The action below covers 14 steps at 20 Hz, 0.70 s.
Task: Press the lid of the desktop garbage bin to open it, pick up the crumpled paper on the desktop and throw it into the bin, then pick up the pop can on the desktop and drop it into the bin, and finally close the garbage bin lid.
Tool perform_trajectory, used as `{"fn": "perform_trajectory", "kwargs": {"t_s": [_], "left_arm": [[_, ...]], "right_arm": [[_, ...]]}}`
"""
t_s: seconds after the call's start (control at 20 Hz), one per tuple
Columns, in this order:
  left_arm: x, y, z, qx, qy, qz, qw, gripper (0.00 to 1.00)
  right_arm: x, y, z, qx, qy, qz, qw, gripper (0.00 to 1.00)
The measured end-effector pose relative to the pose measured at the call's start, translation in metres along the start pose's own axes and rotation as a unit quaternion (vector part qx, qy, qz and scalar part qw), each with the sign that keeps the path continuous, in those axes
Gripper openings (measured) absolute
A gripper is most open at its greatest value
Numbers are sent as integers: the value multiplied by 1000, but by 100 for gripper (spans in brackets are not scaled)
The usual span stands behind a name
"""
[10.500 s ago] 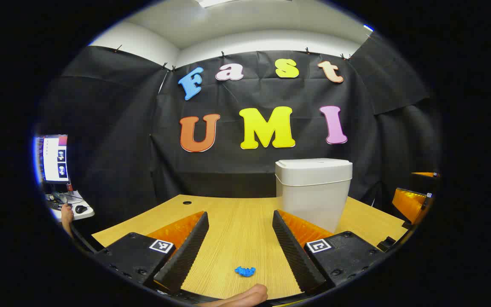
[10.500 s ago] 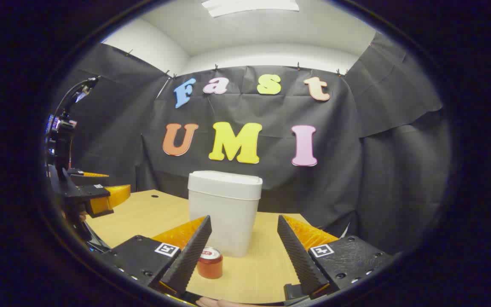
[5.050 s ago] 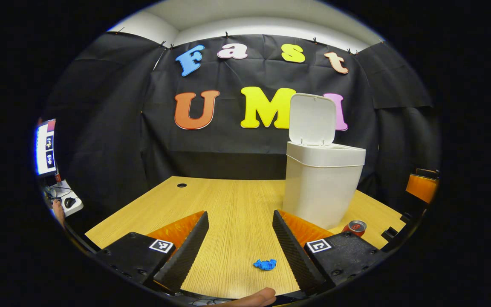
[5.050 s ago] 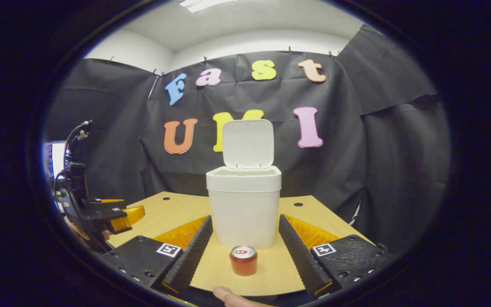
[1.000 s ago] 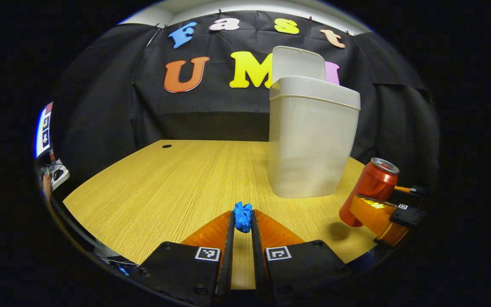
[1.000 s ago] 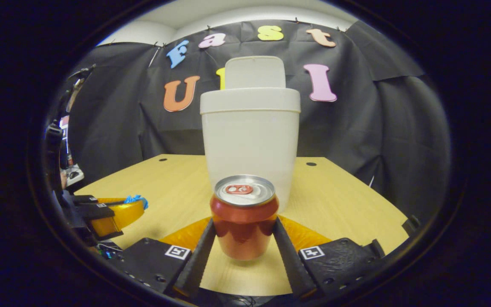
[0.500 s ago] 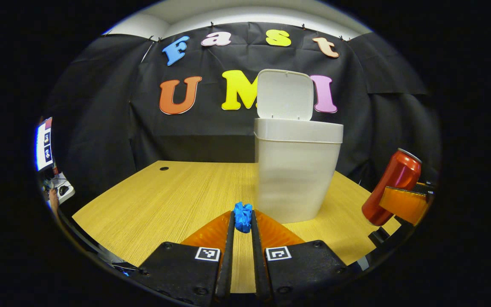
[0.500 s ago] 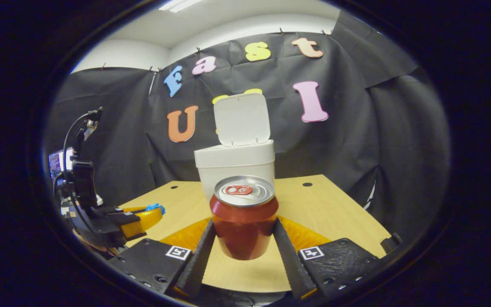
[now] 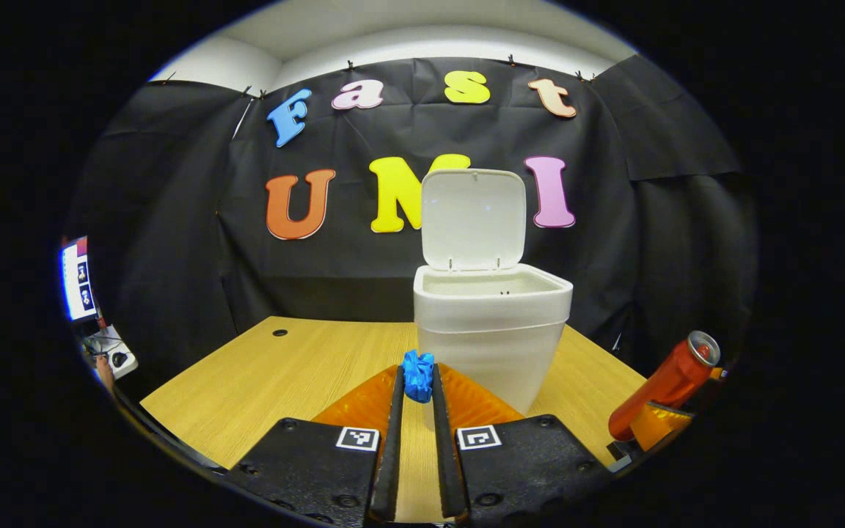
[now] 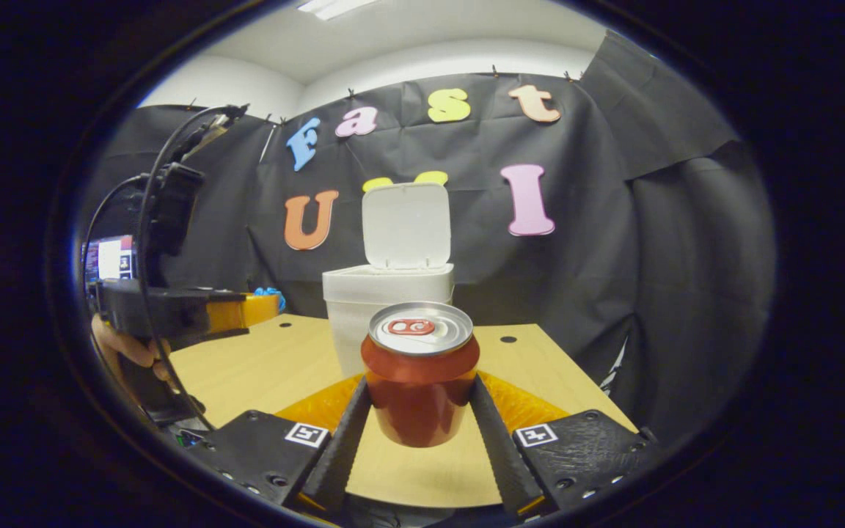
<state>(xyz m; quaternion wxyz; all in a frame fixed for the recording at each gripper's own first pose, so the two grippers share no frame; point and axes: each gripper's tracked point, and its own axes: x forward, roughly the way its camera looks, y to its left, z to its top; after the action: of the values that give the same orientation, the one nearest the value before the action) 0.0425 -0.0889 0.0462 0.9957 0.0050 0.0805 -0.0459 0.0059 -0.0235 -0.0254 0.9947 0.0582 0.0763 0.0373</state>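
The white bin (image 9: 492, 334) stands on the wooden desk (image 9: 276, 374) with its lid (image 9: 472, 218) tipped up and open. My left gripper (image 9: 417, 385) is shut on a small blue crumpled paper (image 9: 417, 374), held above the desk just short of the bin. My right gripper (image 10: 420, 400) is shut on a red pop can (image 10: 420, 378), lifted off the desk in front of the bin (image 10: 386, 301). In the left gripper view, the can (image 9: 663, 385) and the right gripper show low at the right. In the right gripper view, the left gripper (image 10: 257, 304) with the blue paper (image 10: 270, 295) hangs at the left, level with the bin's rim.
A monitor (image 9: 78, 279) and a small side table with a mouse (image 9: 111, 356) sit beyond the desk's left edge. A hand (image 10: 125, 345) holds the left gripper. Cable holes (image 9: 279, 332) mark the desk's far corners. Black cloth closes the back and sides.
Both grippers have risen with their loads. The left gripper now looks down into the open bin, and in the right gripper view it has climbed to the bin's rim height.
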Motion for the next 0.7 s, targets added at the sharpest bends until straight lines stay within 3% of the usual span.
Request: {"fn": "perform_trajectory", "kwargs": {"t_s": [0.25,0.3,0.35,0.7], "left_arm": [[32,-10,54,-22,-21,-9,999,25],[38,-13,67,-20,-33,-11,999,29],[48,-14,75,-14,-39,-10,999,25],[124,-20,82,1,-31,7,999,24]], "right_arm": [[0,-20,5,-3,-9,-20,1000,76],[0,-22,6,-1,-10,-17,1000,76],[2,-23,4,-1,-7,-16,1000,79],[16,-56,-12,16,23,-54,998,77]]}}
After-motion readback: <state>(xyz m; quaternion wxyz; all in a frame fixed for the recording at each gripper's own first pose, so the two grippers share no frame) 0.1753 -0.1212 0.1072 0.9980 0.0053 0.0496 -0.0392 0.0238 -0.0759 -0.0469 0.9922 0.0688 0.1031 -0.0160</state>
